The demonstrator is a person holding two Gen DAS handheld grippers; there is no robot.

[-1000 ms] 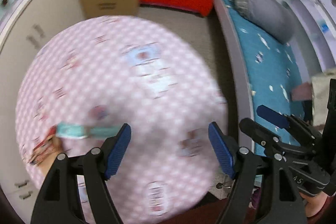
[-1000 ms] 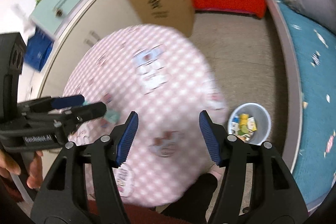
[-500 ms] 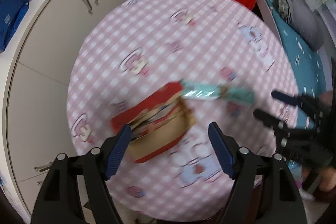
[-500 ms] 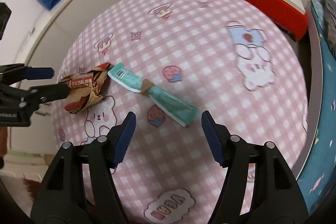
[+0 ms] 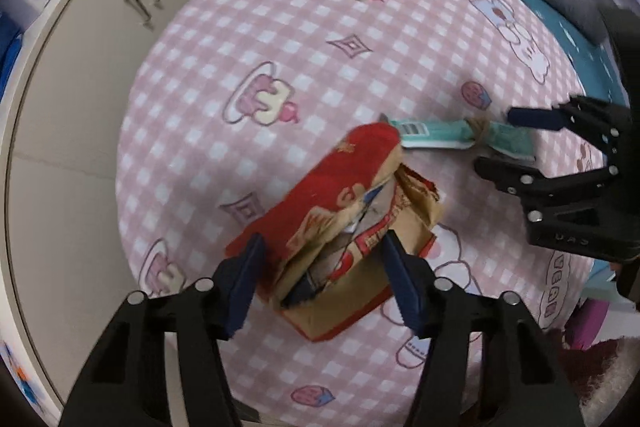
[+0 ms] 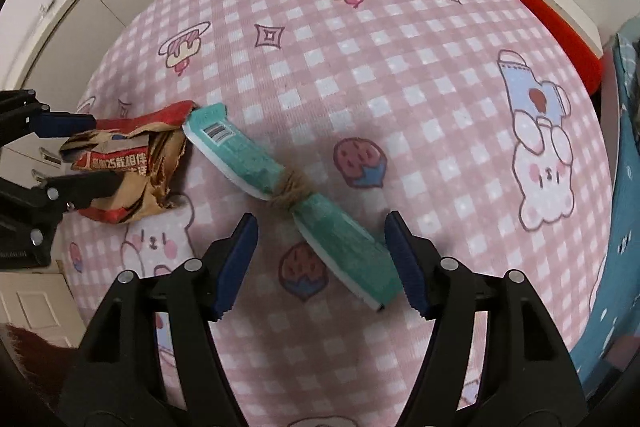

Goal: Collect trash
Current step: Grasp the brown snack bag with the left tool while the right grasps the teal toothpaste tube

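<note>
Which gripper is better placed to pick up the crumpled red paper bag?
Left. The left gripper already has its jaws either side of the crumpled red paper bag; the right gripper straddles the teal wrapper.

Each black tool (image 5: 322, 271) has 2 blue ribbed pads (image 6: 236, 263), silver screws.

The left black two-finger gripper with blue pads (image 5: 320, 277) points straight down, its jaws having just been closing around crumpled trash, while the right black blue-padded gripper (image 6: 320, 261) tilts steeply down, jaws apart.
</note>
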